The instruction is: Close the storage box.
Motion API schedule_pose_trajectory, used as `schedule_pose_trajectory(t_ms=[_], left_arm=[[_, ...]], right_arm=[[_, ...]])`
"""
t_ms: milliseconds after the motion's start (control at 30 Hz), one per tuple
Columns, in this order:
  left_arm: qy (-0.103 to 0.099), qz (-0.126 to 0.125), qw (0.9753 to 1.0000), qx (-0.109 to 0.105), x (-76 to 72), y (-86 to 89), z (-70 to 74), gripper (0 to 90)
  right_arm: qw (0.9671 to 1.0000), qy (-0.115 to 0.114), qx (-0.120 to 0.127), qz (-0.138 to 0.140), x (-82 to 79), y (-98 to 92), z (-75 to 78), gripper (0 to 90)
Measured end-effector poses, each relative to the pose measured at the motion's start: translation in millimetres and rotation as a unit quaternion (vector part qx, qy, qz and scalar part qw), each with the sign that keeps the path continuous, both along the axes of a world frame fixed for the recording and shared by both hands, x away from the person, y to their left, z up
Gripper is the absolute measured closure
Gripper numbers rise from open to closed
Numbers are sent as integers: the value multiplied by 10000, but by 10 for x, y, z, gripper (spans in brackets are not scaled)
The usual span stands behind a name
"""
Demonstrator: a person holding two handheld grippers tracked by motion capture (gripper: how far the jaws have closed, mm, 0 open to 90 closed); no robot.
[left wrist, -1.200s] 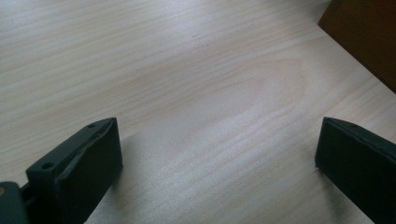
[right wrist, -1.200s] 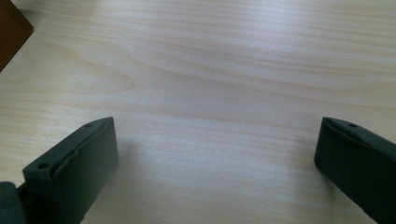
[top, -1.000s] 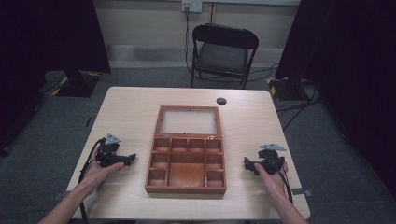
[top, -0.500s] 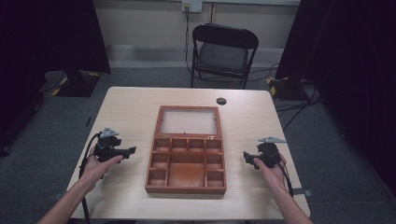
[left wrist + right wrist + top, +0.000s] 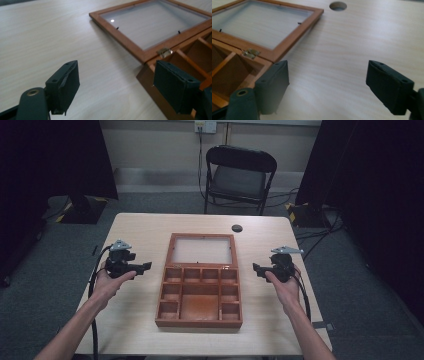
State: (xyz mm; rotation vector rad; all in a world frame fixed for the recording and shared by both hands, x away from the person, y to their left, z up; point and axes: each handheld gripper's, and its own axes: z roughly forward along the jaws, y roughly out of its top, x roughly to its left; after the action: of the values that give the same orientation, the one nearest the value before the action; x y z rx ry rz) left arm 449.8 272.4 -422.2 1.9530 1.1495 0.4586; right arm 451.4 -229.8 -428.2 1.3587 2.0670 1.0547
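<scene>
A brown wooden box (image 5: 200, 292) with several empty compartments lies in the middle of the table. Its glass-paned lid (image 5: 202, 250) is folded flat behind it, joined by a brass hinge (image 5: 164, 52) (image 5: 250, 53). My left gripper (image 5: 145, 267) is held above the table left of the box, jaws pointing at it, open and empty. My right gripper (image 5: 256, 268) is held to the right of the box, also open and empty. In the left gripper view the wide-apart pads (image 5: 67, 82) frame bare table beside the lid (image 5: 152, 22). In the right gripper view the pads (image 5: 273, 82) frame bare table too.
A round cable hole (image 5: 237, 228) (image 5: 338, 5) lies in the light wooden table (image 5: 145, 230) behind the box. A black folding chair (image 5: 239, 175) stands beyond the far edge. Dark curtains hang at both sides.
Both hands have lifted their grippers and drawn them slightly away from the near edge, toward the box's hinge line. The box has not moved.
</scene>
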Motion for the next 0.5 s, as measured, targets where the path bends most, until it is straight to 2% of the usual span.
schedule_pose_trajectory(t_ms=[67,167,267,333,400,433,467,500], left_arm=[[-52,25,10000,-45,75,-68,36,218],[-52,-90,9998,-181,204,-174,96,219],[-62,-111,9994,-308,337,-267,90,219],[22,-13,9996,-280,423,-327,9,219],[225,-12,9994,-266,486,-376,-93,212],[392,-55,9984,-401,517,-399,-153,207],[467,-52,9978,-474,529,-413,-186,205],[509,-56,9974,-511,541,-427,-223,202]], right_arm=[[9999,4,42,91,56,49,27,168],[9995,43,136,286,191,165,86,162],[9988,132,203,432,335,266,121,158],[9982,177,313,472,431,326,96,160],[9976,229,351,556,510,387,23,184],[9975,220,369,567,537,421,-23,181],[9970,228,495,554,554,469,-78,182],[9966,271,510,586,562,505,-106,182]])
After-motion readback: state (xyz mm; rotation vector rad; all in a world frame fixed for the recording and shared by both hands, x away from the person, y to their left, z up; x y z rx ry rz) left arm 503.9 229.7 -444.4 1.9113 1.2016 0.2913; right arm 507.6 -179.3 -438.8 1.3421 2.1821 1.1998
